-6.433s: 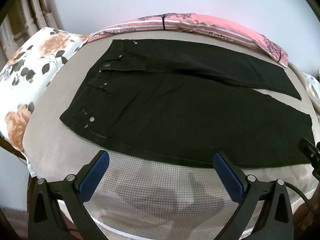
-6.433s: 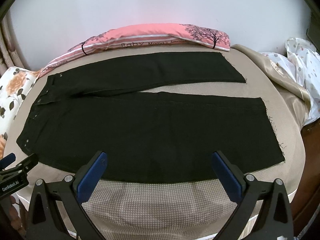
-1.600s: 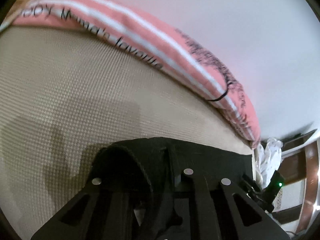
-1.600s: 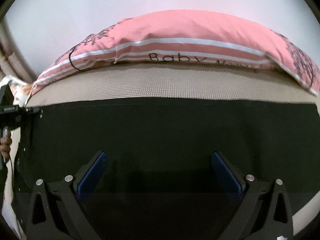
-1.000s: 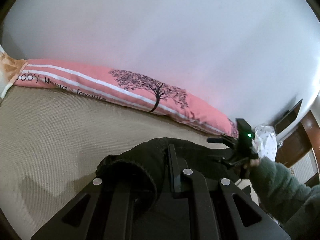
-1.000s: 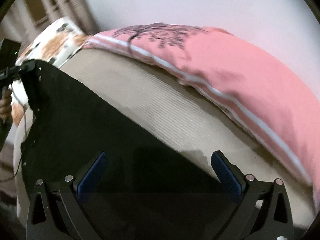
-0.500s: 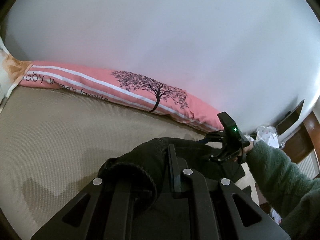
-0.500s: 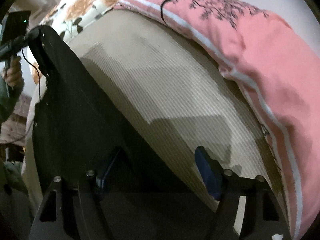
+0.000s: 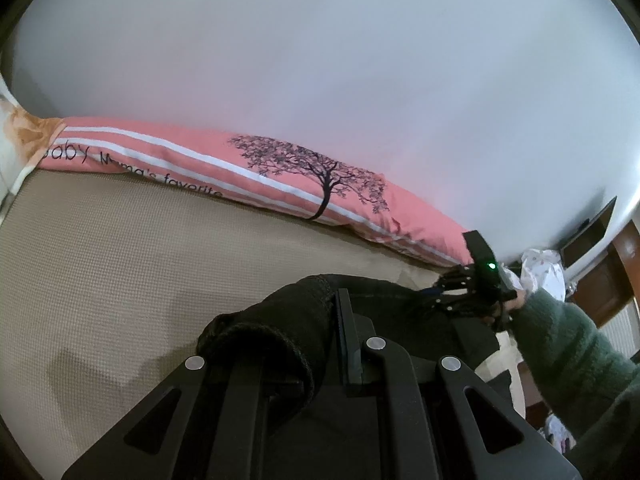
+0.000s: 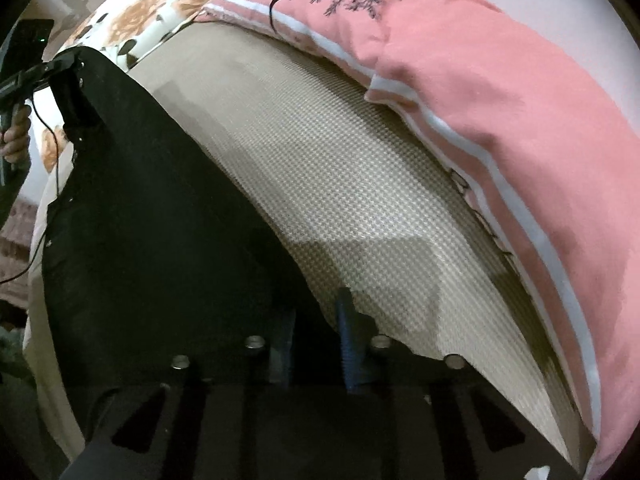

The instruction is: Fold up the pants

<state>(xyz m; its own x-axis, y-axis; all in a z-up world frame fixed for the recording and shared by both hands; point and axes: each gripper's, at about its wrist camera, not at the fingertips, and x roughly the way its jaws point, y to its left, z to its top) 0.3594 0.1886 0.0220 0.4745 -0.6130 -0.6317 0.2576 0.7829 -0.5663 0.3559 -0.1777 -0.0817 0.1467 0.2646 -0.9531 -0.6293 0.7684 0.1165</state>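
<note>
Left gripper [image 9: 320, 336] clenched on bunched black pants [image 10: 152, 216] waistband. Right gripper [image 10: 316, 332] fingers just closed, pinching the hem edge. Pants lie on the woven beige bed [image 10: 320, 152], beside the pink pillow [image 10: 500, 92].

beige bed [image 10: 360, 184], black pants [image 10: 160, 220], pink pillow [image 9: 256, 168]

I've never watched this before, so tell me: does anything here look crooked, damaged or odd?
Nothing looks damaged. The black pants hang lifted and bunched rather than flat on the bed, pinched by the left gripper and right gripper.
</note>
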